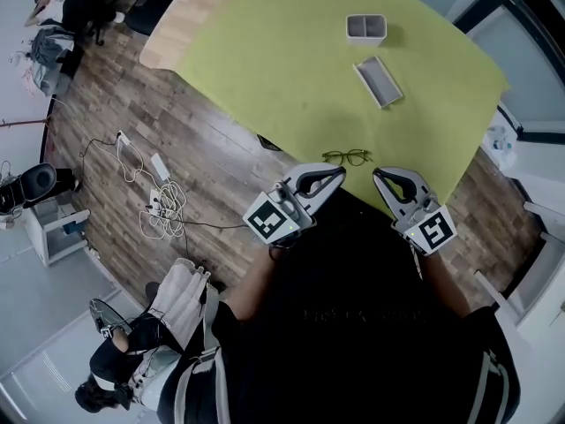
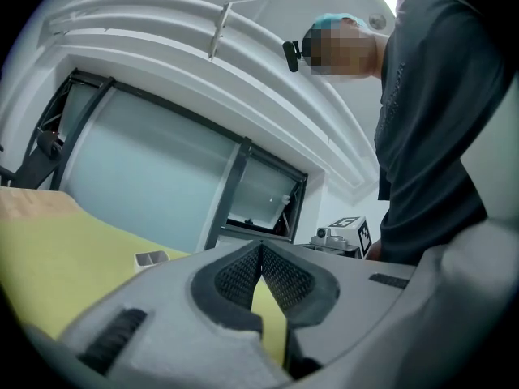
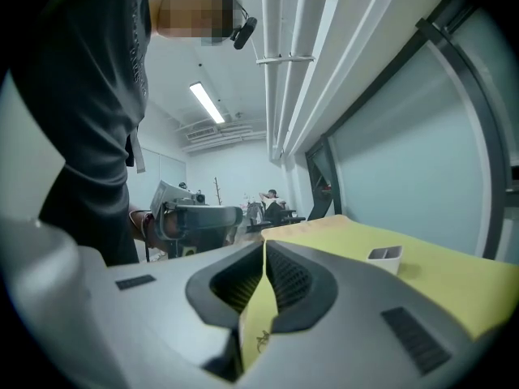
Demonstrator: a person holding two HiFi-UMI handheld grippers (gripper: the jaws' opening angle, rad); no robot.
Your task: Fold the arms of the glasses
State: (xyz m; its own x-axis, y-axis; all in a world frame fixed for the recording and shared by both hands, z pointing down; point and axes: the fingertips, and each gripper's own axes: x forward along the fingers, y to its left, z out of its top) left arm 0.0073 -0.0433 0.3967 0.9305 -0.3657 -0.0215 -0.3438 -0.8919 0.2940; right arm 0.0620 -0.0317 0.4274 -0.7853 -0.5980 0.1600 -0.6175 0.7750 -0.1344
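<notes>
Dark thin-rimmed glasses (image 1: 346,156) lie on the yellow-green table (image 1: 291,60), close to its near edge, with their arms hard to make out. My left gripper (image 1: 335,177) hovers just short of them on the left, shut and empty. My right gripper (image 1: 380,177) is just short of them on the right, also shut and empty. In the left gripper view the jaws (image 2: 261,251) meet at the tips and the glasses are out of sight. In the right gripper view the jaws (image 3: 265,245) touch too, and a small dark shape shows through the gap below them.
A grey two-compartment box (image 1: 365,27) and a flat grey tray (image 1: 378,81) sit further back on the table. The box also appears in both gripper views (image 2: 151,258) (image 3: 385,256). White cables (image 1: 154,197) lie on the wooden floor at left, near a seated person (image 1: 132,343).
</notes>
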